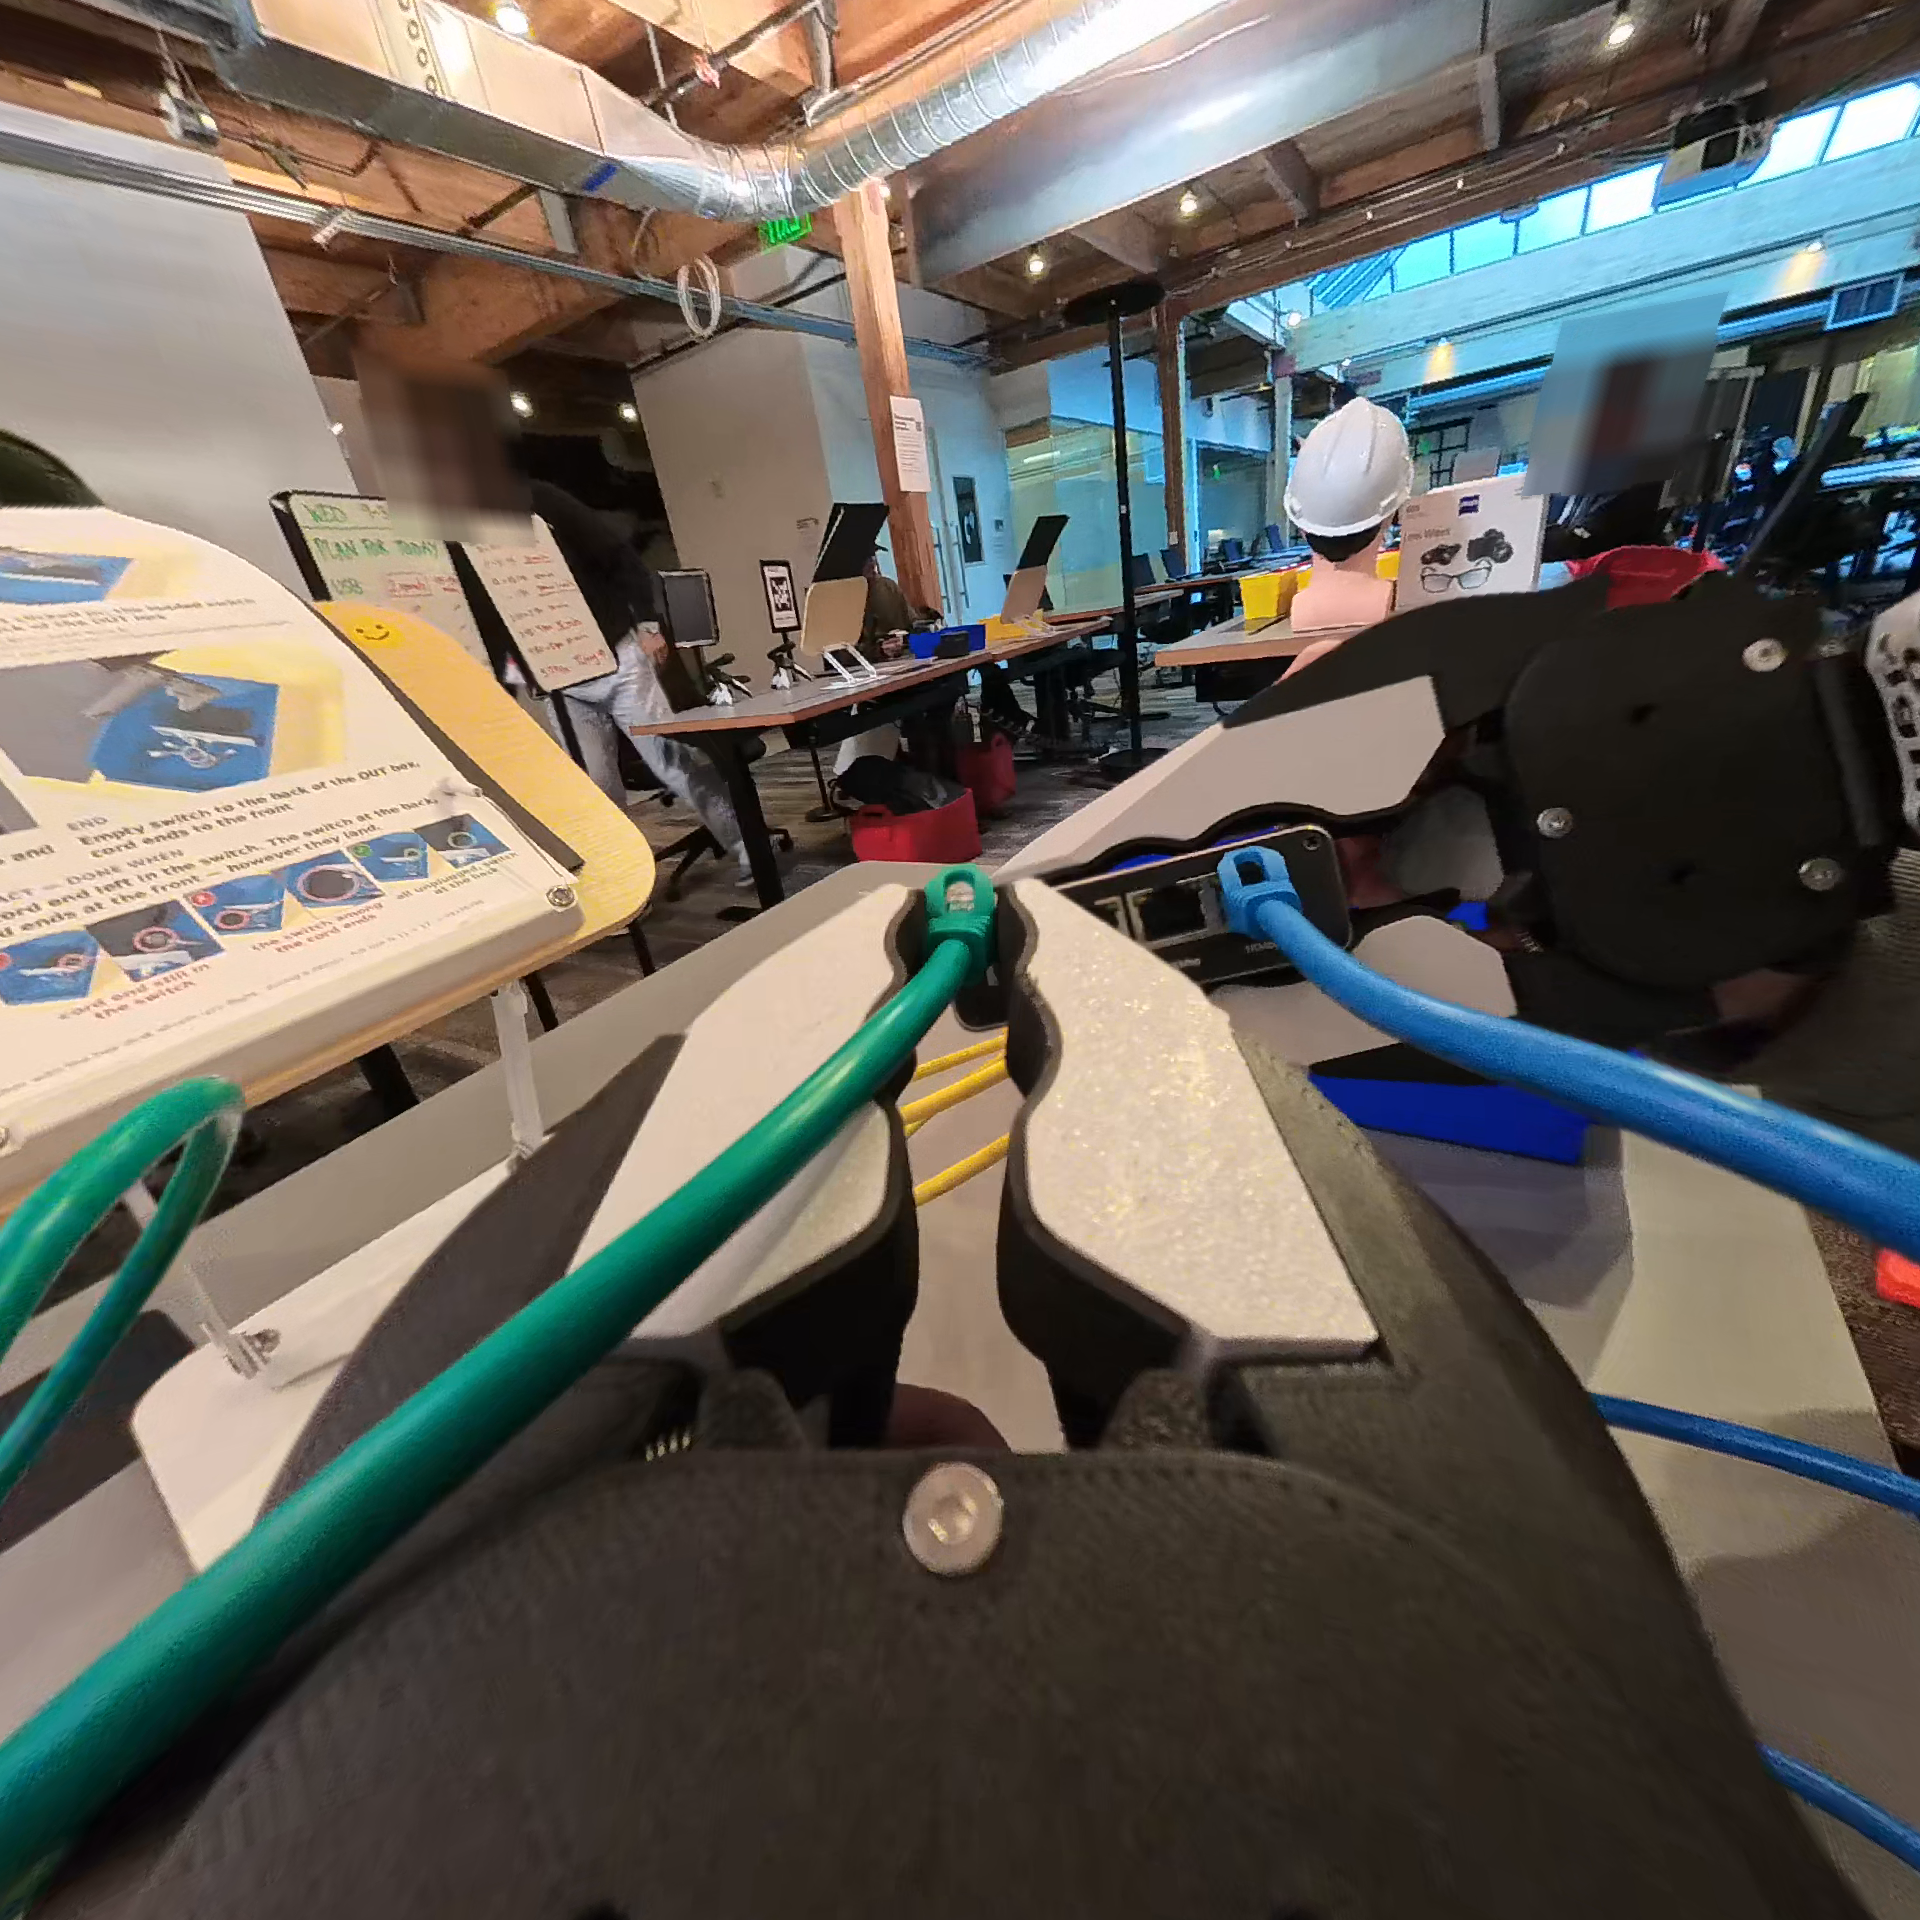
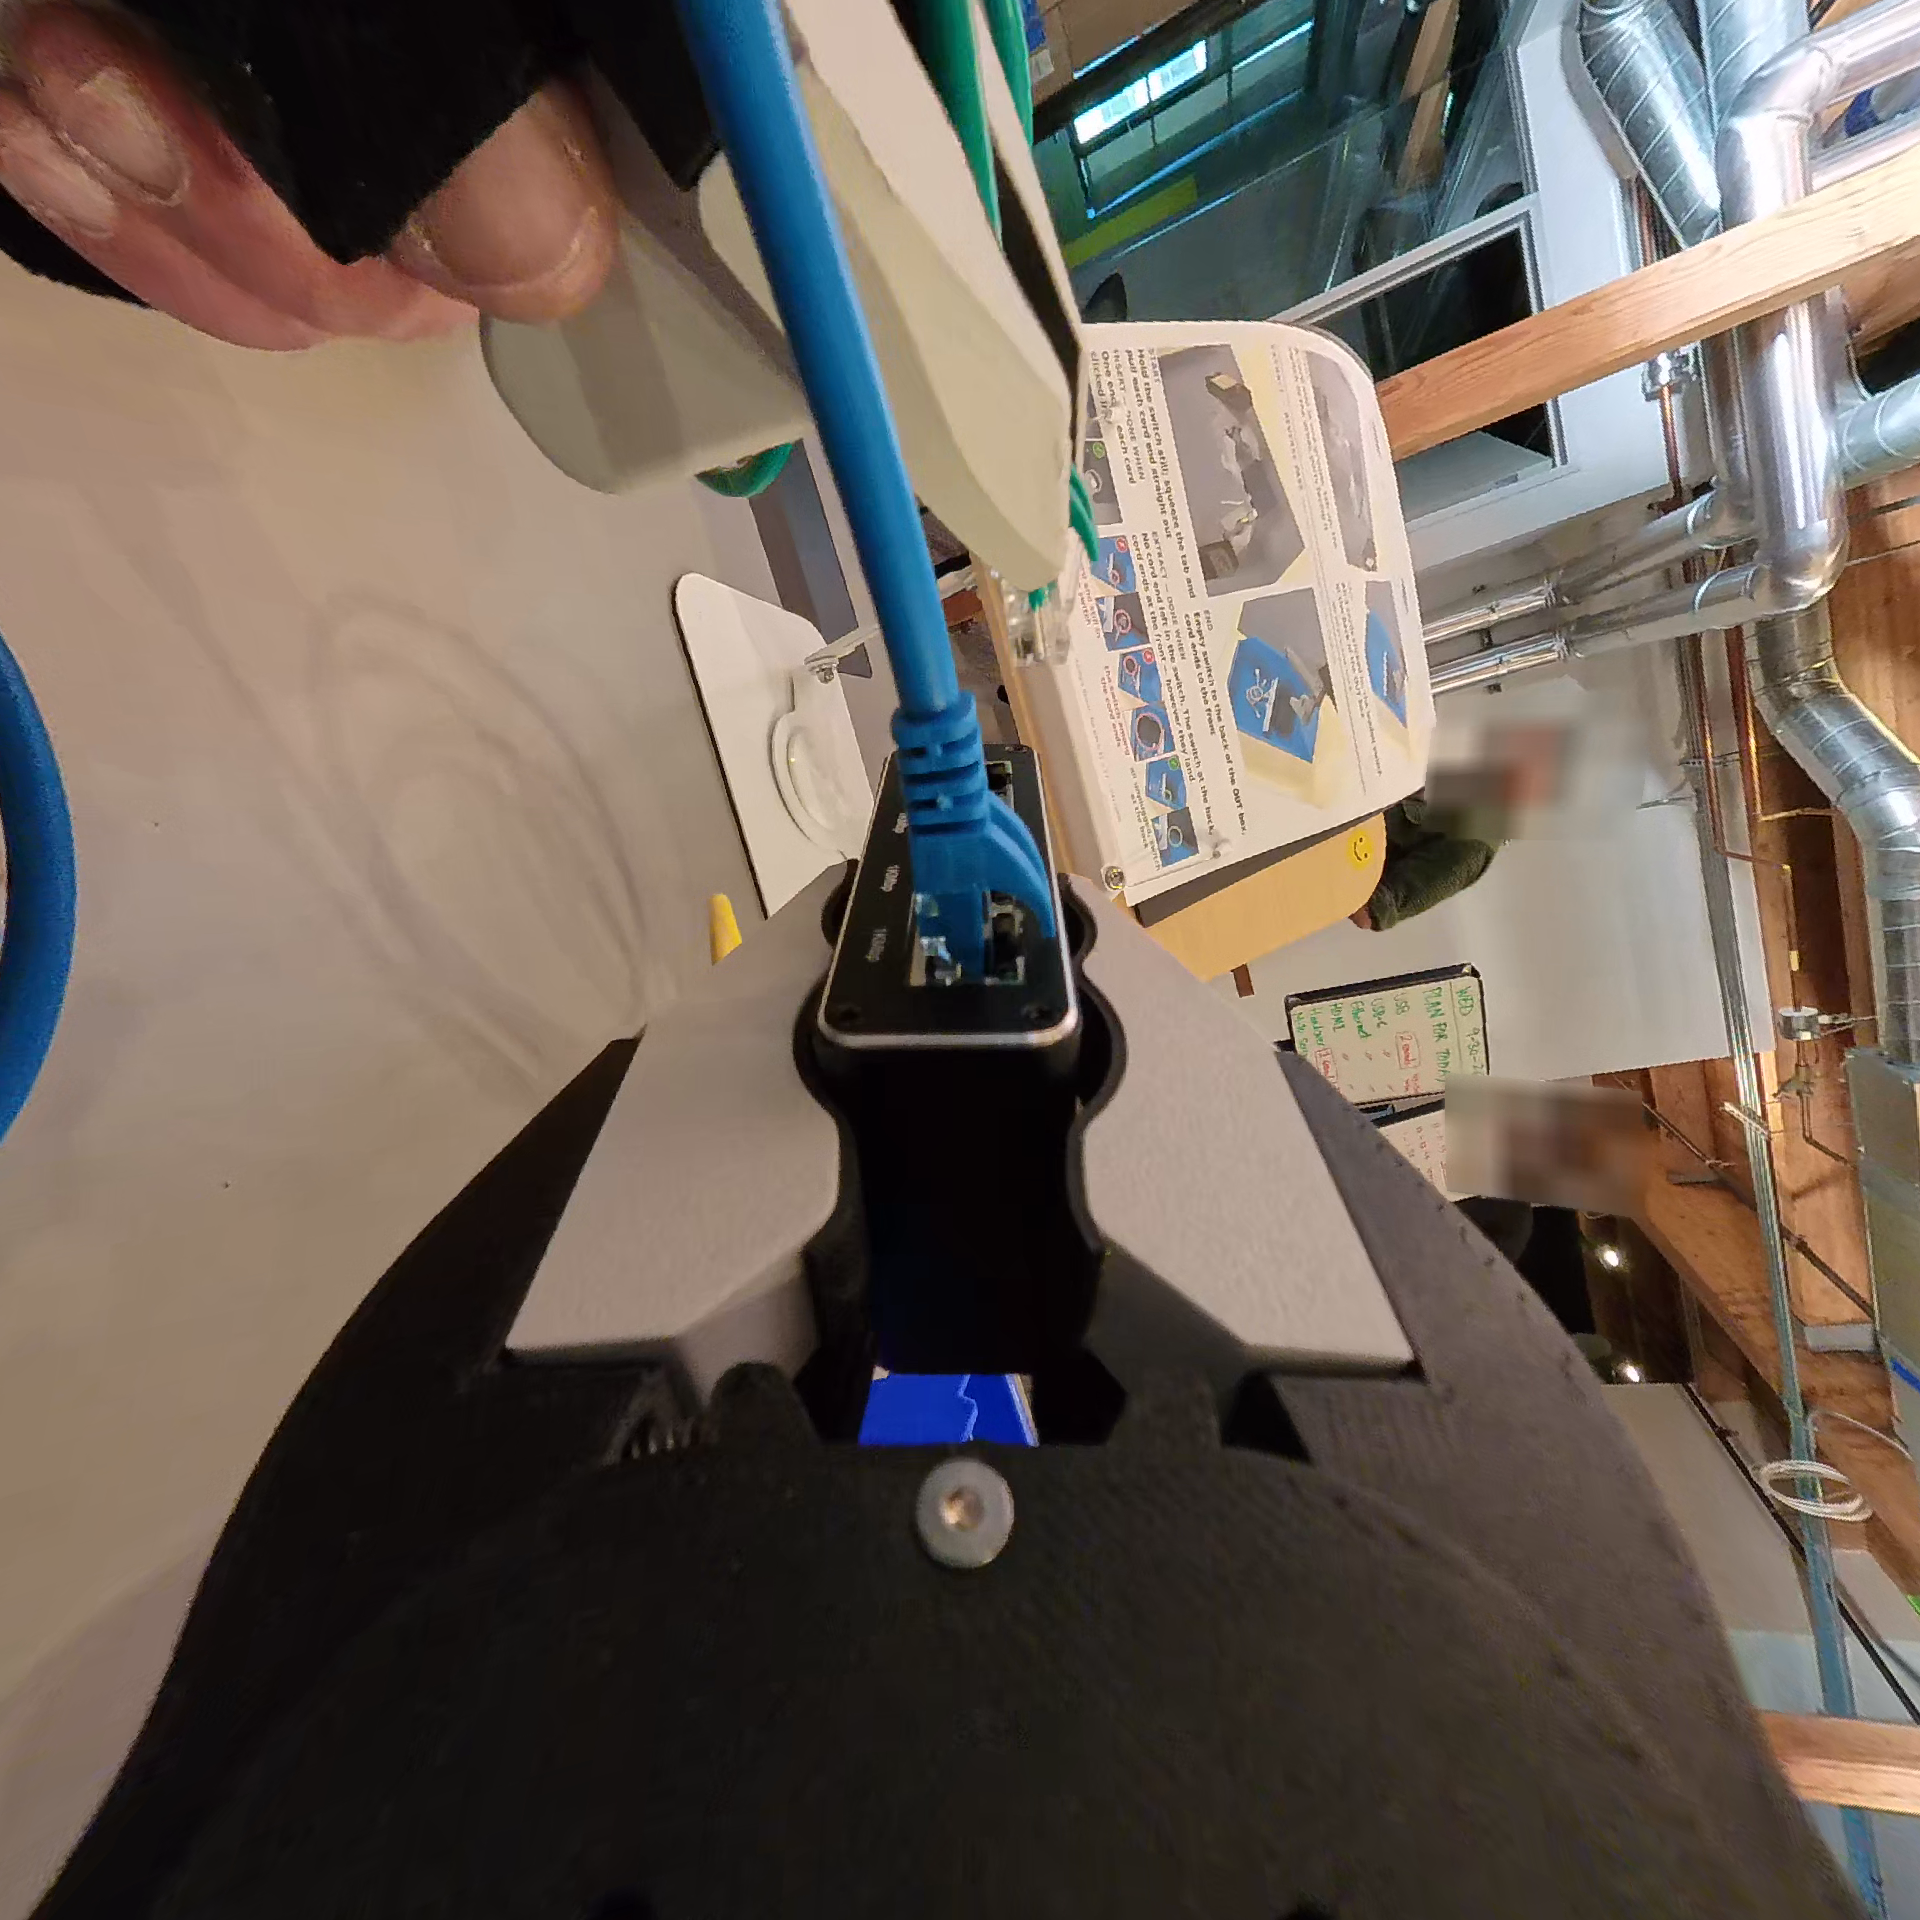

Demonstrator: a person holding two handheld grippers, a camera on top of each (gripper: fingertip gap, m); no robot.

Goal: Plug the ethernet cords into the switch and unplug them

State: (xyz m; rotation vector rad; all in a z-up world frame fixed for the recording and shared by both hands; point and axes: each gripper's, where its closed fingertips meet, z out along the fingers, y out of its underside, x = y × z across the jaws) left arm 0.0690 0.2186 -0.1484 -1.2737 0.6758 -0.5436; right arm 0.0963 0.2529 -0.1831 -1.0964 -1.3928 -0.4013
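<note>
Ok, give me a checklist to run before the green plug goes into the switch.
1. Left tool clamped on green plug: ok.
2. Right tool gripping switch firmly: ok.
3. Blue cord seated in its port: ok.
4. A free port beside the blue cord: ok, open ports show.
5. Green plug lined up with a free port: not ok, it sits off to the side.
6. Plug clip orientation matches the port: cannot tell.
</note>
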